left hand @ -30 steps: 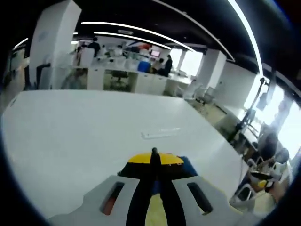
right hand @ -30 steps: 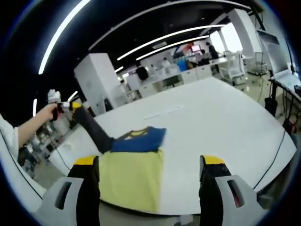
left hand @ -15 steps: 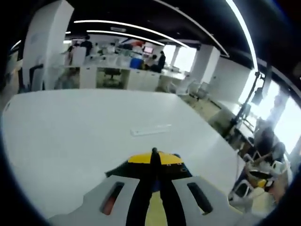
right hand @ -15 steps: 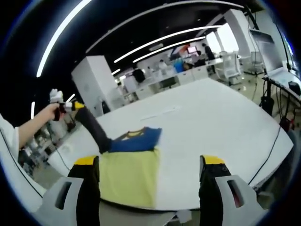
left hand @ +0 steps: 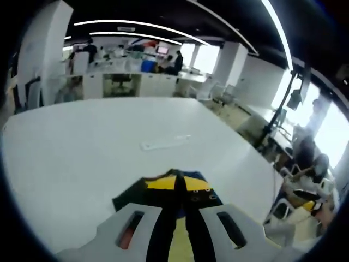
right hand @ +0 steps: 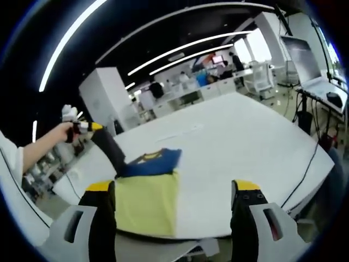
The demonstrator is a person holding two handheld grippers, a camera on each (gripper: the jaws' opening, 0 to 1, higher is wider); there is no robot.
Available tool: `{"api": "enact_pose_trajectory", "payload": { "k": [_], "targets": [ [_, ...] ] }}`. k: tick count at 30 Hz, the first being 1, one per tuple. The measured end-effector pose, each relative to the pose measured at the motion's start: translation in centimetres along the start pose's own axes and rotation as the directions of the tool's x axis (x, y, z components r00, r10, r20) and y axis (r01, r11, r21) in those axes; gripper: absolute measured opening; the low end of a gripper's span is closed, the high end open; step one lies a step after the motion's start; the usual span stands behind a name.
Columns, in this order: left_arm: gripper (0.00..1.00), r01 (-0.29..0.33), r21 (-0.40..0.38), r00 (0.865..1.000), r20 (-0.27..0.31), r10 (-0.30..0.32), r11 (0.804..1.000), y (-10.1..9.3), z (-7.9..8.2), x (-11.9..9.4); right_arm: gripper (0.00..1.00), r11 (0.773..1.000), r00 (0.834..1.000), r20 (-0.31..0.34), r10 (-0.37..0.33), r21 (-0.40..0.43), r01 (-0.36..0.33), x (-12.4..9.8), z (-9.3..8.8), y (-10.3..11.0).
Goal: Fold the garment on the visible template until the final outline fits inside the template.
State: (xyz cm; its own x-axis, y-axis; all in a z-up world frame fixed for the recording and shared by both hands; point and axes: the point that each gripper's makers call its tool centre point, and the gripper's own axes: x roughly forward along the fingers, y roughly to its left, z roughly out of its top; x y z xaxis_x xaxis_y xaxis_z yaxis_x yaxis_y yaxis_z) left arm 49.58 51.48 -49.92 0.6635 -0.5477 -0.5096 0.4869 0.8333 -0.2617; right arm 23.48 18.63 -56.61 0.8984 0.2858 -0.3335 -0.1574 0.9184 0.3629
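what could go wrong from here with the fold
The left gripper is shut on a dark part of the garment near its top, while the right gripper hangs open and holds nothing, so a further pull could drag the whole piece instead of folding it. The garment's yellow lower part lies at the table edge nearest the right gripper view, so it could slide off. No template outline can be made out, so fit may be misjudged.

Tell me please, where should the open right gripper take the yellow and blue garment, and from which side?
Probably the near right corner of the garment's yellow part, coming from the bare table on its right. That edge lies flat and free. The left gripper is shut on the dark sleeve on the far left, so the right gripper would not cross it.
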Motion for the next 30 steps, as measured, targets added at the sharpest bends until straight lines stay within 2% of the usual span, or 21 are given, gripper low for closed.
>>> {"api": "enact_pose_trajectory", "payload": {
  "k": [6,17,30],
  "targets": [
    [0.0,-0.009,-0.051,1.0,-0.015,0.008,0.999,0.1,-0.7,2.1,0.87,1.0,1.0,0.008,-0.019,0.005,0.019,-0.9,-0.1,-0.4],
    [0.0,-0.044,-0.073,0.999,-0.036,0.042,0.996,0.3,-1.8,5.0,0.87,0.999,0.999,0.013,-0.044,0.013,0.044,-2.0,-0.2,-1.1],
    [0.0,-0.078,-0.119,0.996,-0.051,0.073,0.99,0.7,-2.9,7.0,0.9,0.997,0.998,-0.036,0.046,-0.06,-0.048,0.2,-0.4,0.6]
  ]
}}
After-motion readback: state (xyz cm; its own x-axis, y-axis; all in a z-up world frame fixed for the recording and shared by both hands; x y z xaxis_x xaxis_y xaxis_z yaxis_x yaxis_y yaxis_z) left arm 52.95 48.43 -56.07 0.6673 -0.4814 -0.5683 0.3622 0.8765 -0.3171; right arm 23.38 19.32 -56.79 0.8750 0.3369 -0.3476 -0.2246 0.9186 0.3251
